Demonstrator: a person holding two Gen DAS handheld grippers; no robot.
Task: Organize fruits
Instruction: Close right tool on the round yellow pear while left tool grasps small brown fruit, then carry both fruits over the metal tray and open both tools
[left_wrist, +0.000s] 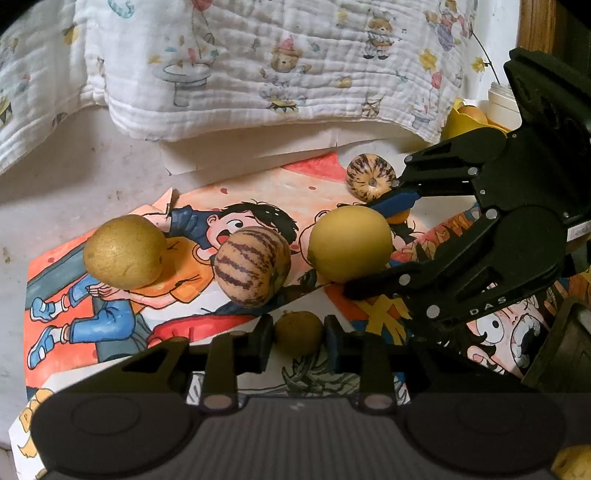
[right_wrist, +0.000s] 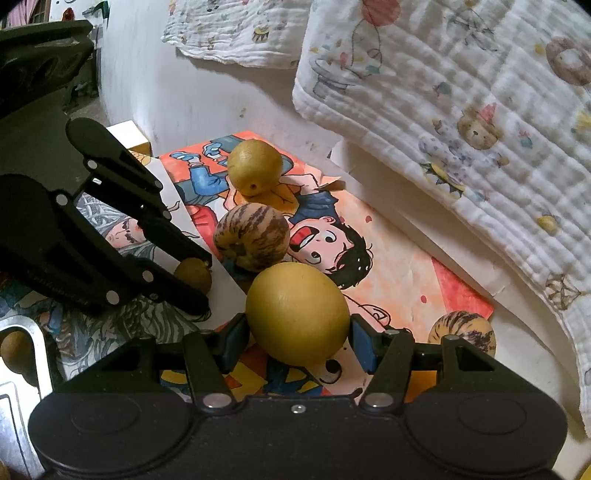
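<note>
A cartoon poster (left_wrist: 122, 325) covers the table below a printed muslin blanket (left_wrist: 258, 66). On the poster, the right gripper (right_wrist: 298, 338) clamps a large yellow pear (right_wrist: 297, 312), and beside it the left gripper (left_wrist: 298, 338) pinches a small brown fruit (left_wrist: 298, 331)

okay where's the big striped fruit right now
The big striped fruit lies free on the cartoon poster, mid-frame in the left wrist view, between a speckled pear and the yellow pear gripped by the right gripper.
</note>
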